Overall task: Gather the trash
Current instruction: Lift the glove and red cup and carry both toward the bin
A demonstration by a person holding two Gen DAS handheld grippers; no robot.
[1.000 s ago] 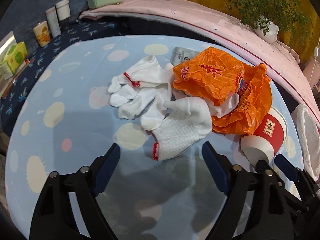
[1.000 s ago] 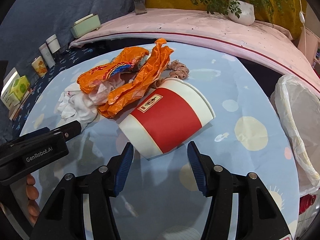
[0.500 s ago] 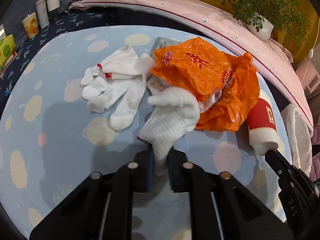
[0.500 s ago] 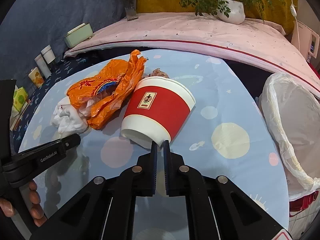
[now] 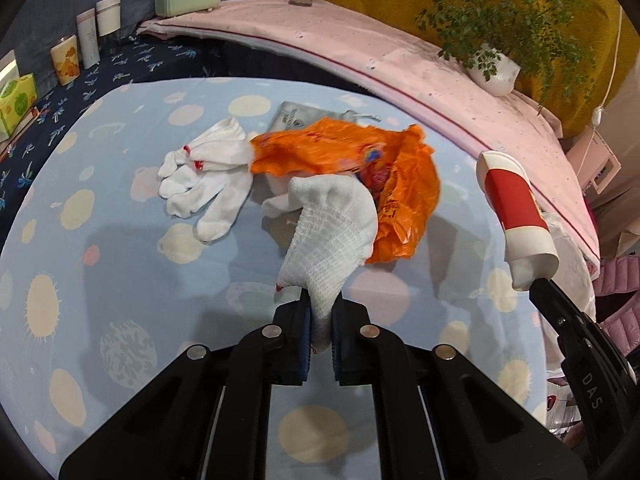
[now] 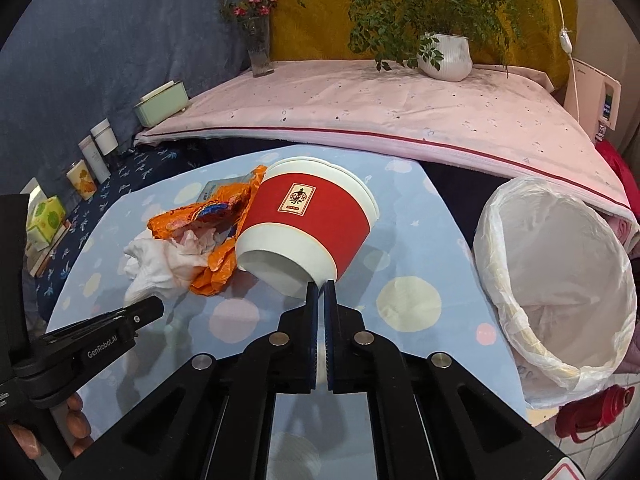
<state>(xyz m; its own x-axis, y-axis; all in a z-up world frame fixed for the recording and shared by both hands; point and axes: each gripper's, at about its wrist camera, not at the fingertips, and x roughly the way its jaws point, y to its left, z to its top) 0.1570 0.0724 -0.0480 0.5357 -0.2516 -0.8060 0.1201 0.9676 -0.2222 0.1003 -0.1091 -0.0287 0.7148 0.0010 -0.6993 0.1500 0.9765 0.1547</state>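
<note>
Toward the table's [image 5: 120, 320] far left edge lies a loose pile of white gloves [image 5: 208, 184]. The left gripper [image 5: 320, 312] is clamped tight on the cuff of 1 knitted white glove [image 5: 332, 236], lifted above the orange plastic bag [image 5: 400, 184] mid-table. The right gripper [image 6: 321, 300] pinches the rim of the red paper cup [image 6: 308, 220], raised off the cloth. Past the table's right edge stands the lined bin [image 6: 560, 280].

My round table in pale blue dotted cloth [image 6: 404, 240] faces a pink-covered ledge [image 6: 360, 108]; behind it, a mustard-yellow wall [image 6: 320, 20] and a grey-blue wall [image 6: 120, 40].
</note>
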